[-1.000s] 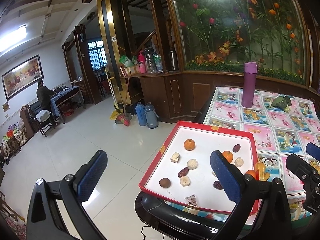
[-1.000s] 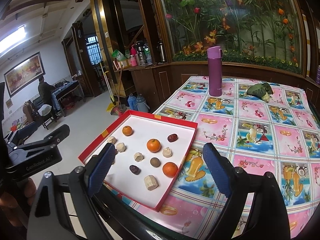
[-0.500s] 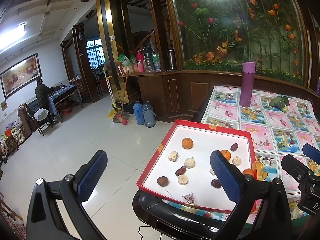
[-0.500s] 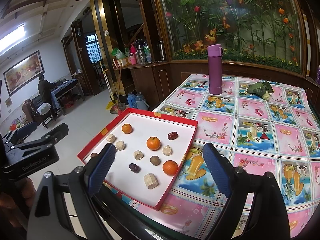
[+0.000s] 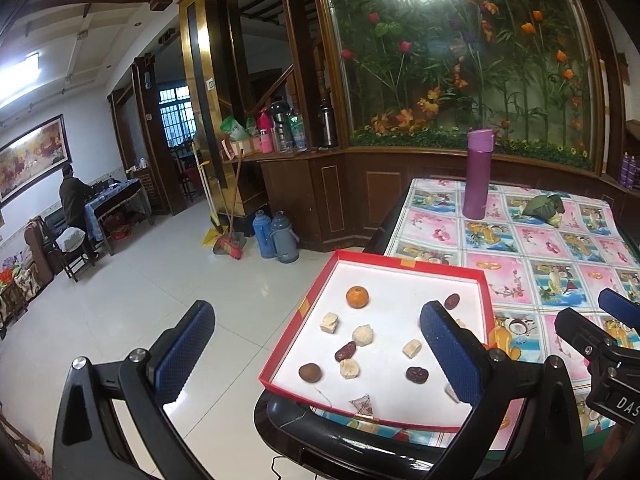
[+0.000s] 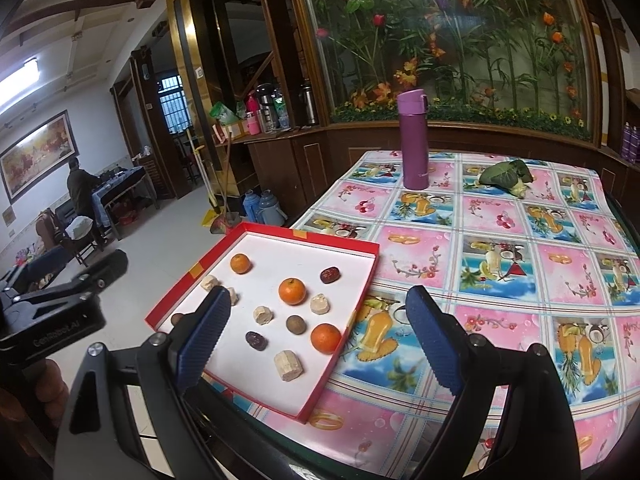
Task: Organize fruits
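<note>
My right gripper hangs above the near edge of the table, its jaws spread wide with nothing between the blue pads. My left gripper is just as wide apart and just as empty, held out past the table's left corner, half over the floor.

The red tray sits at the near left corner of the flowered cloth. On its white floor the fruit lies scattered: one orange at the far left, a second orange near the middle, a third orange close to the right wall. Dark red dates and pale lumps lie among them; what the pale ones are I can't quite make out. A round brown fruit rests between the two nearer oranges.

Far across the table a purple flask stands upright, and right of it lies a green leafy bundle.
</note>
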A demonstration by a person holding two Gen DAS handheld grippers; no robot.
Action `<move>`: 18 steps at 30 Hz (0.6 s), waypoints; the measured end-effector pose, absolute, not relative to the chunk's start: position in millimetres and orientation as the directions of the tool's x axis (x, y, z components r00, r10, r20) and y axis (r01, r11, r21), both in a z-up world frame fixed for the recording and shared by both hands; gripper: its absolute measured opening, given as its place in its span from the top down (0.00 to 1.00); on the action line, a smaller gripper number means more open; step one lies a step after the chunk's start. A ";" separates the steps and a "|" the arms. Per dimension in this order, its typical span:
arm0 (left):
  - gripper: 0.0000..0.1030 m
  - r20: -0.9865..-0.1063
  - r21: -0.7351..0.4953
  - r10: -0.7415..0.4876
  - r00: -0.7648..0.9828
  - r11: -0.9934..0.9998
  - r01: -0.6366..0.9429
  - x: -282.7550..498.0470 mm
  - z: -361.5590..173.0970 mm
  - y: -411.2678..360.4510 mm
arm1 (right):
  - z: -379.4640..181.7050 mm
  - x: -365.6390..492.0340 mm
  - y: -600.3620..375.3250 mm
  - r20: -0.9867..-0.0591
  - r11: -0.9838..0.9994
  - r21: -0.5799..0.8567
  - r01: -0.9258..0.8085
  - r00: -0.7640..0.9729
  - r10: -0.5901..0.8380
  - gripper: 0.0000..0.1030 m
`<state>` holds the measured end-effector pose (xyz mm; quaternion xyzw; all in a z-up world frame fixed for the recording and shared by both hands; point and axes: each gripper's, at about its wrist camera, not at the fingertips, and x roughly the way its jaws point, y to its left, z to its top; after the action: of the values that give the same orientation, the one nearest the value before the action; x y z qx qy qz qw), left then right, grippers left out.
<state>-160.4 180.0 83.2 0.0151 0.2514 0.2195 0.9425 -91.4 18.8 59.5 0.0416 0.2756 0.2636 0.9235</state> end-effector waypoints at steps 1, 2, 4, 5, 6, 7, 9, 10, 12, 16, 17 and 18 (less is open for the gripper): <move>0.00 -0.465 0.133 0.413 0.783 0.907 -0.400 -159.9 85.0 180.5 | 60.0 -92.8 16.8 -0.485 0.862 0.217 -0.459 0.716 0.503 0.13; 0.00 -0.462 0.126 0.405 0.790 0.911 -0.393 -158.7 87.1 179.8 | 61.0 -94.4 14.6 -0.481 0.866 0.211 -0.453 0.723 0.496 0.13; 0.00 -0.454 0.119 0.393 0.799 0.916 -0.383 -153.2 92.5 175.4 | 65.4 -95.7 11.4 -0.480 0.877 0.197 -0.437 0.737 0.476 0.13; 0.00 -0.459 0.120 0.388 0.799 0.918 -0.377 -149.6 94.4 172.8 | 66.9 -96.5 8.5 -0.481 0.881 0.195 -0.432 0.740 0.469 0.13; 0.00 -0.465 0.124 0.377 0.801 0.924 -0.363 -144.8 97.1 168.6 | 68.9 -98.1 4.0 -0.481 0.885 0.195 -0.423 0.745 0.462 0.13; 0.00 -0.465 0.134 0.366 0.806 0.929 -0.344 -140.3 99.8 163.5 | 71.3 -100.2 -2.8 -0.475 0.890 0.198 -0.410 0.755 0.453 0.13; 0.00 -0.448 0.160 0.359 0.819 0.933 -0.322 -134.6 105.6 151.8 | 75.7 -102.5 -16.4 -0.463 0.904 0.197 -0.380 0.776 0.427 0.13; 0.00 -0.433 0.165 0.356 0.828 0.934 -0.316 -133.4 109.8 145.8 | 78.1 -103.4 -26.1 -0.461 0.912 0.200 -0.357 0.787 0.409 0.13; 0.00 -0.400 0.143 0.336 0.853 0.942 -0.304 -134.0 117.1 136.7 | 81.4 -104.3 -40.2 -0.457 0.918 0.218 -0.330 0.797 0.395 0.13; 0.00 -0.393 0.059 0.259 0.882 0.965 -0.257 -133.5 128.1 126.1 | 87.2 -108.3 -66.8 -0.433 0.930 0.235 -0.281 0.827 0.359 0.13; 0.00 -0.392 0.050 0.244 0.887 0.968 -0.244 -133.8 130.0 123.0 | 87.9 -107.7 -69.4 -0.432 0.930 0.240 -0.277 0.828 0.358 0.13; 0.00 -0.386 0.057 0.245 0.890 0.969 -0.242 -134.8 131.4 119.3 | 88.5 -107.5 -71.8 -0.432 0.929 0.247 -0.276 0.827 0.360 0.13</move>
<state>-134.8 119.3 131.4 0.0038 0.1989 0.1251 0.9720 -107.5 -71.8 88.5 0.0870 0.2424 0.1672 0.9517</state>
